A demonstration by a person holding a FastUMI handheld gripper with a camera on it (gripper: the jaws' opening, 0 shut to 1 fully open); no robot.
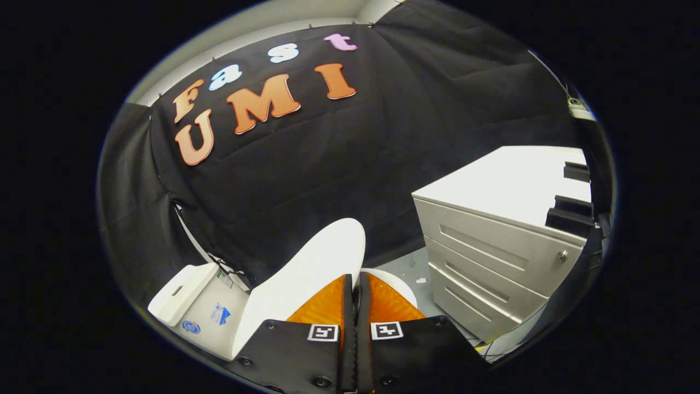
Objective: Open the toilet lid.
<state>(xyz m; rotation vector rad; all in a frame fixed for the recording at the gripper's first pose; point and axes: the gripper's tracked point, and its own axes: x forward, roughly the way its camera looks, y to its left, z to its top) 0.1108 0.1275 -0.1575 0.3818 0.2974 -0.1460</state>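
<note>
Gripper (356, 284) with fingers pressed together, nothing between them. Just ahead, the smooth white oval plastic toilet lid (306, 279) stands raised. A pale grey metal drawer cabinet (492, 257) sits beside.

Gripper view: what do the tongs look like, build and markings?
The tongs have two long tapering fingers with ribbed faces. Each finger is mounted on a flat black carrier plate fixed with dark round screws. Each plate carries a small square black-and-white fiducial marker near the inner edge. A toothed black strip runs along the seam between the plates. No cables visible.
</note>
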